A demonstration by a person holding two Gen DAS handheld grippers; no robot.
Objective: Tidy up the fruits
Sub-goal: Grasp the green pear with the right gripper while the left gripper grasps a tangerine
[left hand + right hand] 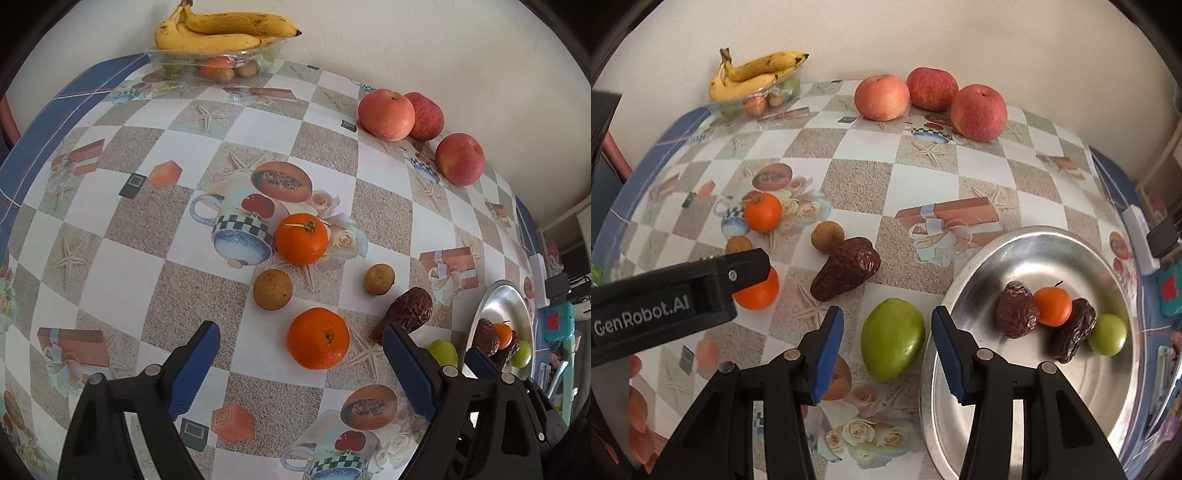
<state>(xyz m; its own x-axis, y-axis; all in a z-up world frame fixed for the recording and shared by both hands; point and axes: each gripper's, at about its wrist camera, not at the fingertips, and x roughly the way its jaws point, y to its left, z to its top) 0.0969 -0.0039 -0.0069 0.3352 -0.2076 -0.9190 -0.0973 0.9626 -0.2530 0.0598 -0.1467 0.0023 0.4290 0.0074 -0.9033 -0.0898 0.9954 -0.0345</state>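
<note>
We see the steel plate (1027, 243) at the table's right edge, already holding dates and small fruit. The green fruit (892, 339) lies just left of its rim, long axis running away from us, between the spread fingers of our right gripper (888, 350), untouched. Our left gripper (299, 363) gapes wide over the near tangerine (318, 338), gripping nothing. Its side reads "GenRobot.AI".

Checkered tablecloth (258, 125); orange mandarin (318, 338); blue pads (827, 354).

A home dining spot. A table (110, 229) wears a printed checkered oilcloth, against a plain wall (886, 37), holding fruit.
</note>
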